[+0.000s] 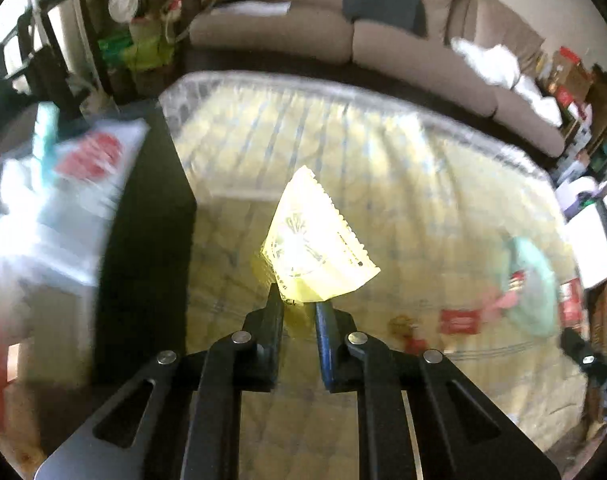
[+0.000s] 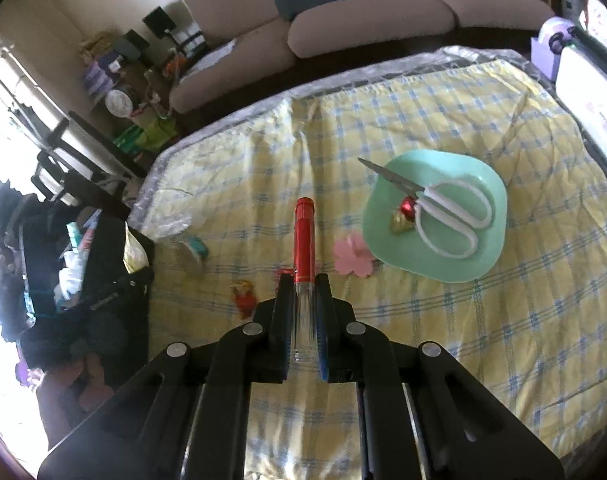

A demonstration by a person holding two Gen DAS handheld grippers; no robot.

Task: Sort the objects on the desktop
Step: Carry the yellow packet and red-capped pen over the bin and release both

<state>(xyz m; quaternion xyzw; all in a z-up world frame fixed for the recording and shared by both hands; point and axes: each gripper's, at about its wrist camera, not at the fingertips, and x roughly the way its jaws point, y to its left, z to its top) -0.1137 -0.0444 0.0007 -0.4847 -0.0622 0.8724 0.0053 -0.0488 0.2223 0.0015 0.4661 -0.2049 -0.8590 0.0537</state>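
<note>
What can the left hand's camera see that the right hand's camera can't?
Only the left view shows the shiny yellow packet pinched in the left gripper. Only the right view shows the red-capped clear pen in the right gripper, white-handled scissors and a pink paper flower. Both show the mint green plate, yellow checked cloth and beige sofa.

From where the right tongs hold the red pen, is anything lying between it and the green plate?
Only the pink flower cutout, flat on the cloth against the green plate's near-left edge. The red pen, held in the right tongs, looks clear of it.
</note>
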